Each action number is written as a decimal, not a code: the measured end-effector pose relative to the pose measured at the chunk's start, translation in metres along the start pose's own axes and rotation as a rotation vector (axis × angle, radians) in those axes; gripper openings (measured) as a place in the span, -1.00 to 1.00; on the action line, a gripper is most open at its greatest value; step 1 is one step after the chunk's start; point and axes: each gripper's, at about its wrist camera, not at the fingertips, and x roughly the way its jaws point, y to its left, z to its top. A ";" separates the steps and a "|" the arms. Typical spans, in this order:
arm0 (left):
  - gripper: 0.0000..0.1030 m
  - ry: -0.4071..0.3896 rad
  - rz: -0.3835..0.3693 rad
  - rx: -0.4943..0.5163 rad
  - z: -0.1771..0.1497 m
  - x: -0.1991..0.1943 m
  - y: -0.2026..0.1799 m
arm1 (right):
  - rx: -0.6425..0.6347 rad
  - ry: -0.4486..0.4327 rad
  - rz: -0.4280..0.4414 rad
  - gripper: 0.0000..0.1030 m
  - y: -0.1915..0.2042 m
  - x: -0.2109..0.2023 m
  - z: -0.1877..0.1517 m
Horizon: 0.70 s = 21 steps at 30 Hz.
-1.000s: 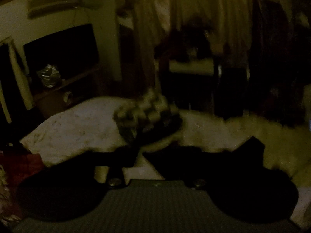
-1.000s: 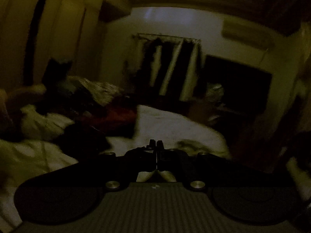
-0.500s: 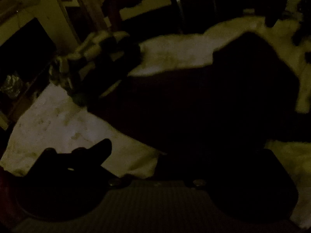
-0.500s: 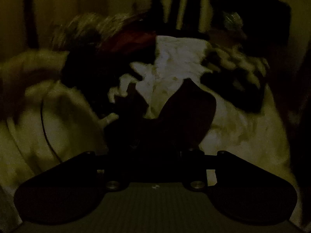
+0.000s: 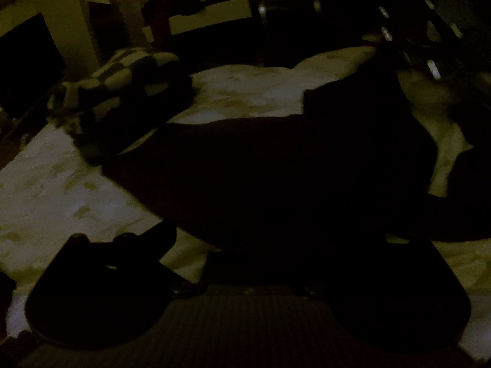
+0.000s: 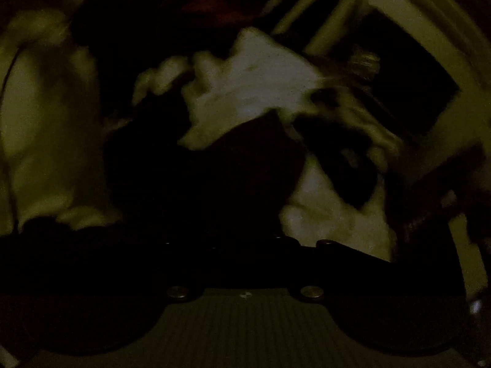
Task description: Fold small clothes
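Nearest in the left wrist view, the left gripper (image 5: 245,245) stands wide open. One dark finger (image 5: 147,245) shows over the pale bed sheet (image 5: 46,190); the other is lost against black cloth, and nothing can be seen pinched between them.

Just past it lies the dark garment (image 5: 276,171), spread broadly over the sheet and reaching well off to the right. It looks laid out rather than folded, though its edges and creases are swallowed by the dimness.

In the blurred right wrist view, the right gripper (image 6: 245,230) is closing, its jaws almost together. Dark cloth (image 6: 233,171) sits directly ahead of the tips, but the fingers merge with it, so whether a fold is caught between them cannot be told.

Further back on the left, a checkered cloth (image 5: 122,92) lies bunched on the sheet, touching the dark garment's far corner. Beyond the bed there is only dim furniture.

As a judgement, the fold is at its very start: the garment appears flattened and ready, with no fold visible. The first fold, any later ones and setting the piece aside remain, and the checkered cloth looks untouched.
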 end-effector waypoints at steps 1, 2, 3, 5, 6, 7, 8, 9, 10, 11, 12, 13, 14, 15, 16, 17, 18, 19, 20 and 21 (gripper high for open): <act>1.00 0.003 -0.002 -0.007 0.001 0.003 -0.001 | 0.053 -0.025 -0.012 -0.83 -0.015 -0.005 -0.003; 1.00 0.009 -0.002 -0.019 0.003 0.007 -0.001 | 0.129 -0.040 -0.010 -0.83 -0.032 -0.010 -0.005; 1.00 0.019 -0.004 -0.030 0.005 0.012 -0.001 | 0.224 -0.042 0.007 -0.83 -0.052 -0.013 -0.009; 1.00 0.045 -0.004 -0.059 0.009 0.023 0.001 | 0.329 -0.059 0.028 -0.83 -0.076 -0.016 -0.017; 1.00 0.050 -0.004 -0.075 0.011 0.027 0.001 | 0.353 -0.067 0.015 -0.83 -0.084 -0.016 -0.020; 1.00 0.052 -0.005 -0.089 0.012 0.030 0.000 | 0.375 -0.066 0.011 -0.83 -0.089 -0.016 -0.022; 1.00 0.050 -0.005 -0.094 0.013 0.032 -0.001 | 0.402 -0.076 0.015 -0.83 -0.091 -0.019 -0.026; 1.00 0.039 -0.002 -0.089 0.014 0.032 -0.003 | 0.432 -0.082 0.026 -0.83 -0.096 -0.019 -0.029; 0.99 0.027 0.005 -0.081 0.015 0.032 -0.005 | 0.445 -0.079 0.034 -0.83 -0.096 -0.020 -0.031; 0.98 0.021 0.010 -0.076 0.016 0.033 -0.006 | 0.443 -0.079 0.033 -0.83 -0.093 -0.019 -0.034; 0.94 0.013 0.009 -0.068 0.018 0.033 -0.006 | 0.440 -0.080 0.031 -0.83 -0.090 -0.018 -0.036; 0.85 0.001 0.010 -0.058 0.019 0.032 -0.006 | 0.448 -0.081 0.035 -0.83 -0.091 -0.016 -0.037; 0.81 -0.007 0.008 -0.053 0.020 0.032 -0.005 | 0.458 -0.083 0.042 -0.83 -0.090 -0.015 -0.037; 0.79 -0.014 -0.010 -0.051 0.022 0.031 -0.002 | 0.462 -0.085 0.048 -0.83 -0.090 -0.015 -0.036; 0.72 -0.021 -0.048 -0.053 0.023 0.032 0.002 | 0.460 -0.085 0.049 -0.83 -0.088 -0.013 -0.037; 0.57 -0.014 -0.079 -0.058 0.024 0.035 0.006 | 0.463 -0.085 0.048 -0.83 -0.088 -0.012 -0.036; 0.49 0.005 -0.098 -0.057 0.025 0.041 0.009 | 0.471 -0.087 0.055 -0.83 -0.089 -0.012 -0.038; 0.34 0.027 -0.106 -0.042 0.026 0.047 0.011 | 0.477 -0.086 0.065 -0.82 -0.092 -0.006 -0.037; 0.26 0.044 -0.110 -0.021 0.026 0.053 0.011 | 0.491 -0.087 0.071 -0.82 -0.094 -0.005 -0.038; 0.23 0.055 -0.120 0.001 0.026 0.058 0.010 | 0.501 -0.087 0.075 -0.82 -0.095 -0.004 -0.040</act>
